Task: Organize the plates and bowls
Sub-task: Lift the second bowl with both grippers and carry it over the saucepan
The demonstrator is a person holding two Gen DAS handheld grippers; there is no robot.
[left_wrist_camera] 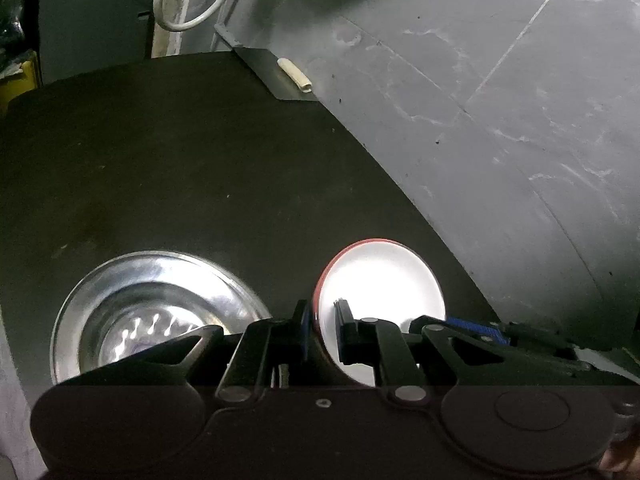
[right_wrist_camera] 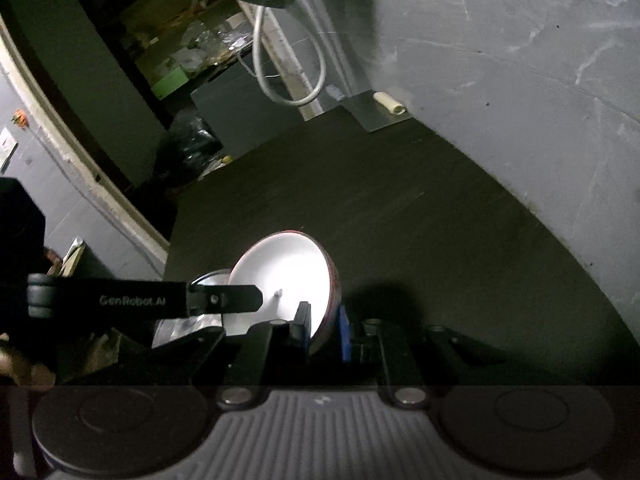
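Red-rimmed white bowl (left_wrist_camera: pixel 380 280) is the thing in hand: tilted up on edge, open side facing the left-wrist cam, not flat on the worktop (left_wrist_camera: pixel 200 160). Both sets of tongs bite the same bowl on opposite sides of its rim. Left tongs (left_wrist_camera: pixel 324 320) are clamped on the rim nearest that cam, one finger inside the bowl, one outside. Right tongs (right_wrist_camera: pixel 324 324) are clamped on the far rim w/ the wall pinched between black pad and blue pad. Prob two grips because a thin rim held at one point would swing; w/ two it stays put at that tilt.

Just beside the bowl, on the left-tongs side, a steel plate (left_wrist_camera: pixel 156 312) lies flat on the worktop, shiny and ribbed in the middle. In the right-wrist view it peeks out under the left tongs' arm. Guess: the bowl is being carried toward or away from it for stacking; can't tell which.

Farther from the bowl, at the worktop's back corner, a small pale roll (left_wrist_camera: pixel 295 73) sits on a thin sheet. Beyond that a white cable loop (left_wrist_camera: pixel 188 0) hangs by the grey wall (left_wrist_camera: pixel 500 100).
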